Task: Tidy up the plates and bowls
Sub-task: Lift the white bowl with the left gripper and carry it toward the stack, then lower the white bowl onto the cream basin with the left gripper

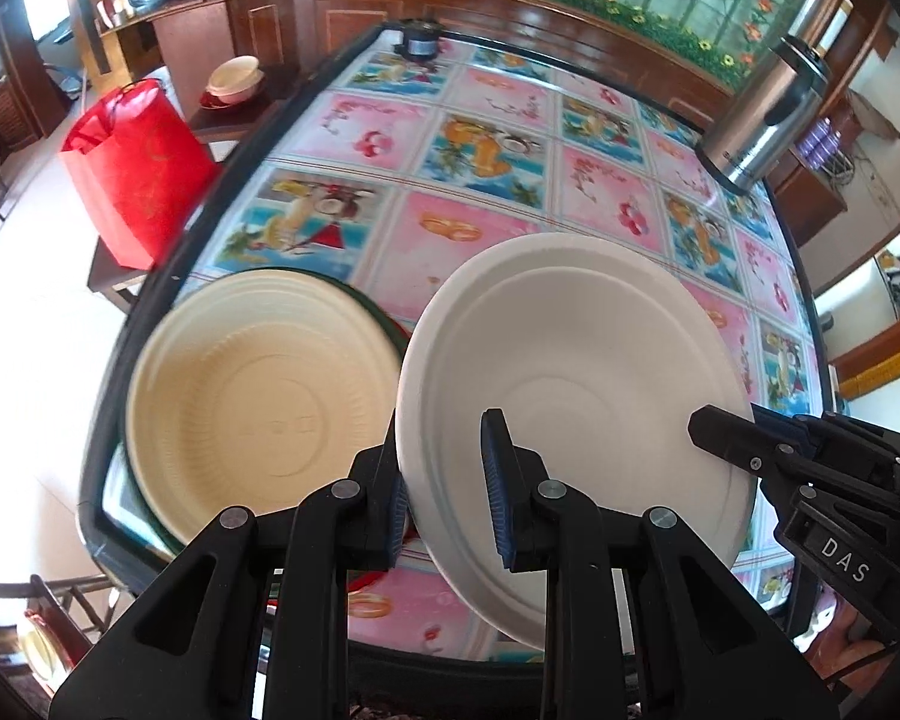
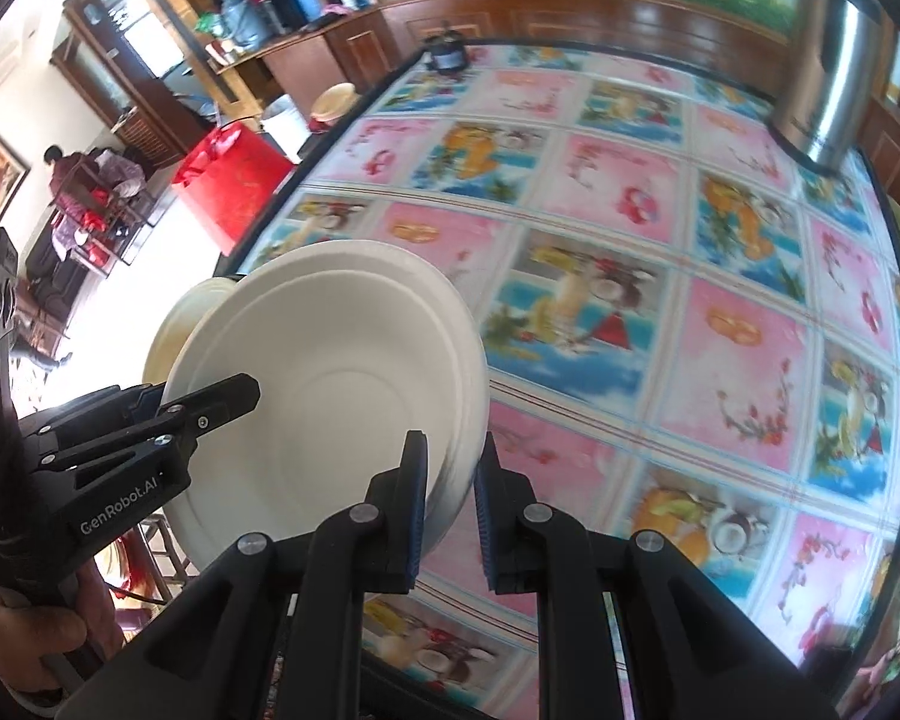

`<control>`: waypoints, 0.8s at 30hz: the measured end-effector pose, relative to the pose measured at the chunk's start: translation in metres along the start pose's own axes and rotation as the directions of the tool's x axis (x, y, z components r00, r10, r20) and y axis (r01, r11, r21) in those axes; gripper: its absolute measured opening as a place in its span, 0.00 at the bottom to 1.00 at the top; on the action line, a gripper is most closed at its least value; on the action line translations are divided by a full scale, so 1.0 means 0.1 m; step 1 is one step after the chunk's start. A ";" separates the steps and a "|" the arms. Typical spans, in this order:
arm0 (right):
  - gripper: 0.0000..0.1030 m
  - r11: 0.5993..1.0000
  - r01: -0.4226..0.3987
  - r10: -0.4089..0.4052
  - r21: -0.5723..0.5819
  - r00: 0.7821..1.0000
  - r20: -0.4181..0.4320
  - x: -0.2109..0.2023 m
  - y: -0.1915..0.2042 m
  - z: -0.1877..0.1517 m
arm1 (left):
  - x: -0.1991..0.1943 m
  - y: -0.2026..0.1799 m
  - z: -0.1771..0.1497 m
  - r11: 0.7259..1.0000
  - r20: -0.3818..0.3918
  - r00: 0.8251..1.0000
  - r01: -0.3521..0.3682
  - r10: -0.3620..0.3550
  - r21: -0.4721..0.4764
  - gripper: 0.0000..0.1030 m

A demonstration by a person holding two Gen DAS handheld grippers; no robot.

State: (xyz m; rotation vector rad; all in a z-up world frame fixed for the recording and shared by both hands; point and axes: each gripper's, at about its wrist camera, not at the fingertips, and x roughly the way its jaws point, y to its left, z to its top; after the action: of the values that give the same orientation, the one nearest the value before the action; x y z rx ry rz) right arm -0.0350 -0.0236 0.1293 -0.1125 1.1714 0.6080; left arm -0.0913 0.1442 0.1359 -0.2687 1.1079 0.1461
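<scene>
At the table's left edge a cream ribbed plastic bowl [image 1: 264, 402] sits on a dark-rimmed plate. Just right of it, a white moulded paper bowl [image 1: 576, 414] hangs tilted above the glossy fruit-print tablecloth [image 1: 480, 192], the left gripper [image 1: 444, 486] clamped on its near-left rim, the right gripper [image 2: 453, 510] clamped on the opposite rim. This looks like the carrying step; next it likely needs levelling over the cream bowl, then both jaws releasing together

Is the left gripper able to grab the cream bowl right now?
Probably not yet. The left gripper is shut on the white bowl's rim, and the right gripper pinches the opposite rim. The cream bowl sits uncovered beside it.
</scene>
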 end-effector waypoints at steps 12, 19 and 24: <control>0.18 0.989 -0.053 0.053 -0.138 0.999 -0.003 0.24 0.71 0.34 | -0.11 0.73 0.04 0.990 0.015 0.997 -0.070 0.073 -0.126 0.22; 0.18 0.980 -0.083 0.079 -0.182 0.996 -0.032 0.47 0.99 0.44 | -0.07 1.05 -0.02 0.981 -0.011 0.995 -0.095 0.095 -0.171 0.22; 0.18 0.976 -0.093 0.084 -0.196 0.995 -0.051 0.58 1.12 0.46 | -0.06 1.14 -0.01 0.978 -0.015 0.994 -0.108 0.107 -0.180 0.22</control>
State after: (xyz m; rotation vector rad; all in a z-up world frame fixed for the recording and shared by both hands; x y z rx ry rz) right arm -0.0390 0.1105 0.1216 -0.2445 1.1595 0.8043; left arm -0.1229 0.2532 0.1245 -0.3717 1.1166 0.3441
